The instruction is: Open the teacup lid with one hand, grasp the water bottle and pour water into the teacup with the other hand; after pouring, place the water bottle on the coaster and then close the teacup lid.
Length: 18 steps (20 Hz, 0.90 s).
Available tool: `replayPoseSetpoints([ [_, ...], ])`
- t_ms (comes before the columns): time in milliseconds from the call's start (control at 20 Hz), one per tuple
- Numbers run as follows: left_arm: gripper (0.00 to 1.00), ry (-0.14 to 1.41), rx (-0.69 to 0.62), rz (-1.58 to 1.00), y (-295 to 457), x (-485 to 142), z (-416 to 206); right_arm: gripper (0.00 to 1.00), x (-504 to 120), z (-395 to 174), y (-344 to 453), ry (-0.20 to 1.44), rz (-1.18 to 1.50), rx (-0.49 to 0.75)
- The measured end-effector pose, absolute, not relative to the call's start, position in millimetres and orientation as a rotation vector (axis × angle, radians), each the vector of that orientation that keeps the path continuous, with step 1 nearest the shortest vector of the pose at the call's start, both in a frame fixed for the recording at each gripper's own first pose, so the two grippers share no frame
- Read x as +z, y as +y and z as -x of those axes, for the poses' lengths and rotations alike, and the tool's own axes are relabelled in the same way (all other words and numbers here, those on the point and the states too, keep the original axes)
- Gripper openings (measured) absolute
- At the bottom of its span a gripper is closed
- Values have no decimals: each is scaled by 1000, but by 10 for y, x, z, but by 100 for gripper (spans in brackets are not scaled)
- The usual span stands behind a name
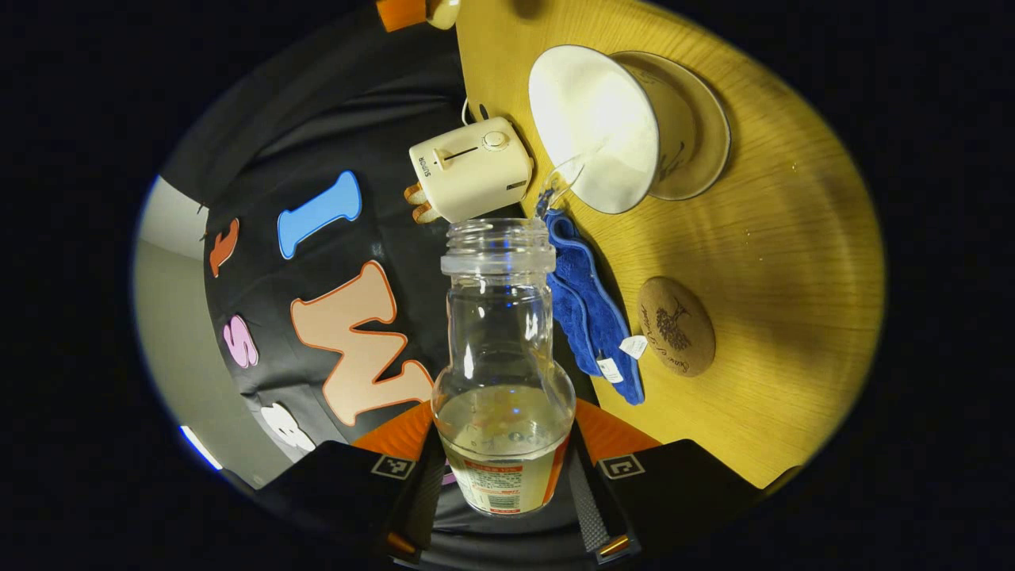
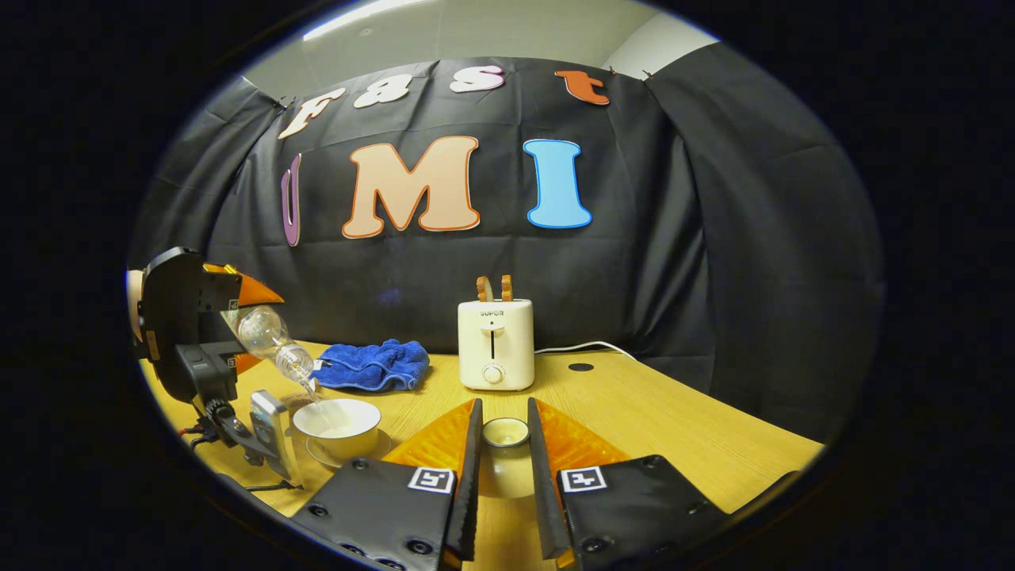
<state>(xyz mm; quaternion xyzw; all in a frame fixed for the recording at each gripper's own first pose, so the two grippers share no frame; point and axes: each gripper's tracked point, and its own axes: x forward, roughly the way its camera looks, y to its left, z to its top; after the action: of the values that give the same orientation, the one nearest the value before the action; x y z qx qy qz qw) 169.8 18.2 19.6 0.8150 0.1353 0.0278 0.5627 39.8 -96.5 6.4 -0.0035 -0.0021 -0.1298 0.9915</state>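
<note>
Wood table [image 2: 674, 428] bears toaster [image 2: 496, 344], towel [image 2: 371, 365], perhaps coaster [image 1: 676, 326].

A wooden table [image 2: 674, 412] stands before a black cloth wall [image 2: 714, 238]. Above the cloth, a pale wall [image 2: 476, 32] and a ceiling light strip [image 2: 357, 16] show.

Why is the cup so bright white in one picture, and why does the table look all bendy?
In the left gripper view, strong light washes out the white ceramic teacup, so its inside shows little detail, and the round cork coaster stays sharp. In the right gripper view, the fisheye lens curves the yellow wooden table toward the edges, and the tilted clear plastic water bottle looks small and soft.
</note>
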Motion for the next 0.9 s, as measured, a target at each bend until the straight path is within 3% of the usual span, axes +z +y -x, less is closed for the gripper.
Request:
replayPoseSetpoints([
  [900, 69, 296, 62, -1971, 89, 253, -1755, 34, 55, -397, -970, -4, 7, -262],
])
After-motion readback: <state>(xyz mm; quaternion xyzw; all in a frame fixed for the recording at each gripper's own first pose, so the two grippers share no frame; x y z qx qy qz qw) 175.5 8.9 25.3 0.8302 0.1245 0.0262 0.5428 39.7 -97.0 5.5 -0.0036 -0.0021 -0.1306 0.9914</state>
